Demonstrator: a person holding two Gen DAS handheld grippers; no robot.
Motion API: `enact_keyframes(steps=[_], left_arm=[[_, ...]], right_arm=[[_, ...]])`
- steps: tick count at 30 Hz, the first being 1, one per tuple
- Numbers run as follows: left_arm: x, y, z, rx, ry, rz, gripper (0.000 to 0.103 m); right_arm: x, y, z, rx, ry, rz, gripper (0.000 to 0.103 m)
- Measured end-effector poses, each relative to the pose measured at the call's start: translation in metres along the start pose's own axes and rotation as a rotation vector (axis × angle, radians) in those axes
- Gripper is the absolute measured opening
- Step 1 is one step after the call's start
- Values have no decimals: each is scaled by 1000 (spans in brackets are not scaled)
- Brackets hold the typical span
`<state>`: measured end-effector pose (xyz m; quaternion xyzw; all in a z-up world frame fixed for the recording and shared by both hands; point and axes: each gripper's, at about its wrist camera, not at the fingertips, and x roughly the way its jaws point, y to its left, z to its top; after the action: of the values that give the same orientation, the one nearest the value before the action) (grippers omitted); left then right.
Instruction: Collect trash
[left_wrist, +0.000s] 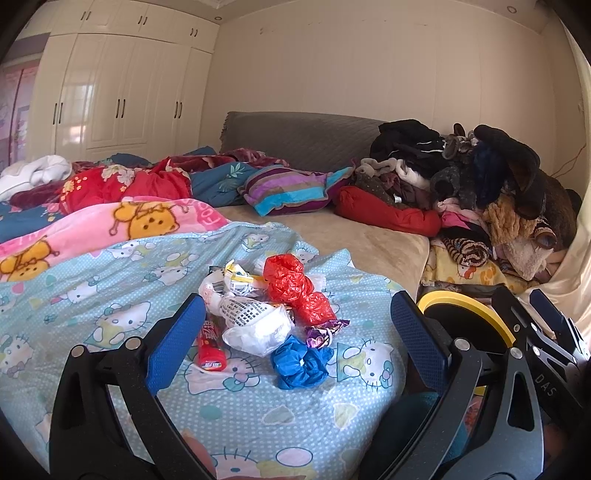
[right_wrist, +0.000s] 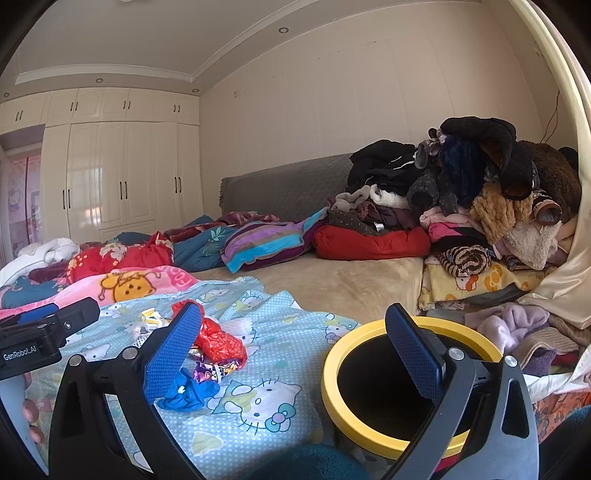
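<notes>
While the trash pile lies on the Hello Kitty quilt, red bag, white bag and blue wad bunched together, we hold our left gripper spread wide before it, grasping nothing. Our right gripper hangs released beside the yellow-rimmed bin.

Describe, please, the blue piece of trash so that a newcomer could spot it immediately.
On the Hello Kitty quilt lies a small heap of wrappers. At its near edge, below the red plastic bag, sits the crumpled blue bag, the only blue item in the heap.
</notes>
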<state>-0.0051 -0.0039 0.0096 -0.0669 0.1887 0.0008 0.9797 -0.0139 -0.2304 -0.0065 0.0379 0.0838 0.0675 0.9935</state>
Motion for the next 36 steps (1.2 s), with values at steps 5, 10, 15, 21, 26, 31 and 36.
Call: enact_keyframes(steps=[5,10,15,21,26,31,36], left_arm=[[0,0,0,1,-1,0,92],[-1,-1,0,1,-2,1,92],[0,-1,-1,2,-5,2,92],[0,-1,-1,1,-4,0,92],[-2,-3,1,2,-6,-5,92],[-6,-5,6,-12,-14,-34,92],[-5,-2,6,-20,-7,-45,92]], right_arm=[[0,-2,1,4,2,0,97],[1,-2,1,4,2,-1,97],[0,-2,0,5,2,1,97],[1,-1,0,3,4,3,97],[2,0,-3,2,9,4,97],[4,3,-7,-8,12,18,97],[7,9,-7,-30,27,49,97]])
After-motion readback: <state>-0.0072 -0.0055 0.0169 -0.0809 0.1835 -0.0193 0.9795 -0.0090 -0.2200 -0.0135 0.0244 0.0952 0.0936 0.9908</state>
